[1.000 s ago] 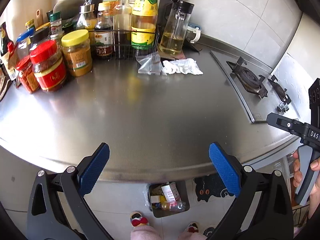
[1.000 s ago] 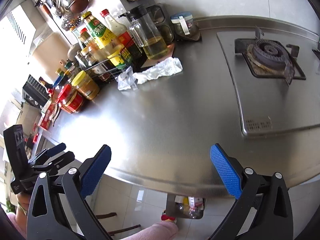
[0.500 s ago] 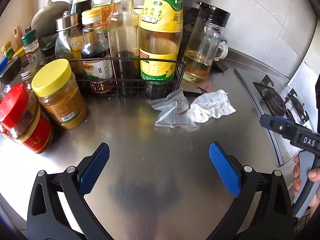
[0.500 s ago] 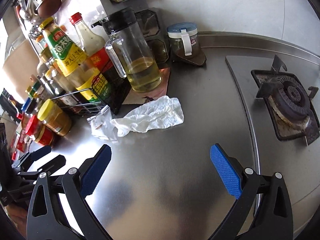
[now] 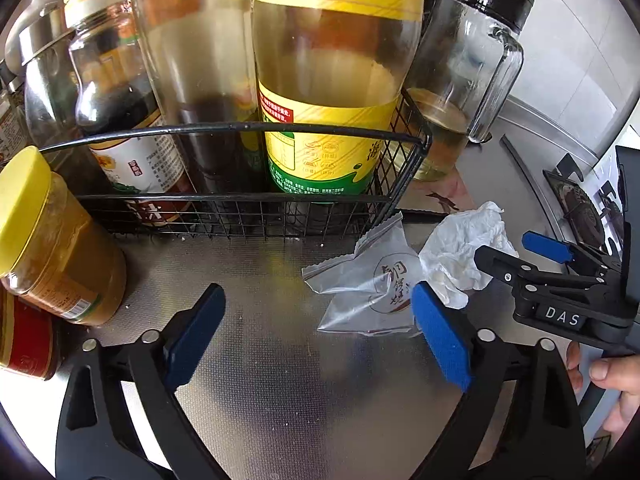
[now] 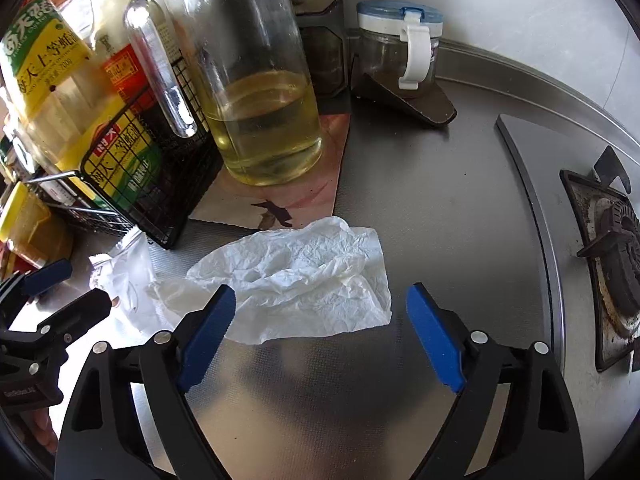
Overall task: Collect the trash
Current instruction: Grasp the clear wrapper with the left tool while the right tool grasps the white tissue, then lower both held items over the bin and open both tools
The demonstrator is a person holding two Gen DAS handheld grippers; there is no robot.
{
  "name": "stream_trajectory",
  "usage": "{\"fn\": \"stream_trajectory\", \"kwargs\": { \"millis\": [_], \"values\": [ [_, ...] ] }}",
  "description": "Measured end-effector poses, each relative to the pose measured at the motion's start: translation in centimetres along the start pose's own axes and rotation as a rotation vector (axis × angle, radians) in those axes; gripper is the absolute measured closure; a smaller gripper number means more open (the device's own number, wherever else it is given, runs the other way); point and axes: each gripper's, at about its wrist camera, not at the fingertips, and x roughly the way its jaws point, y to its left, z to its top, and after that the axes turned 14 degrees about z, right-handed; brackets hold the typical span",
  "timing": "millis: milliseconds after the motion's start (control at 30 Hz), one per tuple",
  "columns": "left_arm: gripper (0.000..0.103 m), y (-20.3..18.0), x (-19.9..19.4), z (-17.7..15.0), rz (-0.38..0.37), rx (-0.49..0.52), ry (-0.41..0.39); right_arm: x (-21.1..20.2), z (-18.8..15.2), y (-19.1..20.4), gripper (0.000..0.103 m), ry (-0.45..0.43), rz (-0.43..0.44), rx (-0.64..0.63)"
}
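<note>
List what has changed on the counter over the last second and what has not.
Both grippers came in from the counter edge toward the trash. The left gripper now reaches the clear plastic bag; the right gripper reaches the crumpled white tissue. Both sets of jaws are closing, with nothing gripped yet. The bag, the tissue, the wire basket and the oil jug stayed put.

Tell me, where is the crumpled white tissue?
The crumpled white tissue lies on the steel counter, between the clear plastic wrapper and the stove burner.
</note>
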Motion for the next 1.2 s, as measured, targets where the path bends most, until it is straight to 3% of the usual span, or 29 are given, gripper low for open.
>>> {"fn": "stream_trajectory", "kwargs": {
  "millis": [133, 200, 267, 333, 367, 533, 900, 1200],
  "values": [
    [0.036, -0.2, 1.2, 0.1, -0.025, 0.011, 0.025, 0.7, -0.1, 0.2, 0.031, 0.017, -0.012, -0.031],
    [0.052, -0.5, 1.7, 0.0, -0.031, 0.024, 0.033, 0.7, -0.2, 0.6, 0.045, 0.017, -0.011, -0.053],
    [0.064, -0.7, 2.0, -0.2, -0.032, 0.037, 0.039, 0.6, -0.3, 1.2, 0.076, 0.025, 0.003, -0.067],
    [0.078, -0.9, 1.9, -0.3, -0.031, 0.048, 0.033, 0.5, -0.3, 1.5, 0.092, 0.034, 0.015, -0.073],
    [0.086, -0.9, 1.9, -0.4, -0.035, 0.050, 0.034, 0.3, -0.4, 1.7, 0.095, 0.030, 0.013, -0.079],
    [0.098, -1.1, 0.2, -1.0, -0.056, 0.051, -0.008, -2.0, -1.4, 2.0, 0.097, 0.004, 0.053, -0.081],
    [0.099, -2.3, -7.7, -4.1, -0.042, 0.051, -0.112, -10.3, -6.2, 1.8, 0.097, -0.057, 0.099, -0.087],
    [0.099, -4.4, -15.4, -11.0, -0.051, 0.064, -0.141, -18.3, -12.5, 1.3, 0.097, -0.100, 0.150, -0.070]
  ]
}}
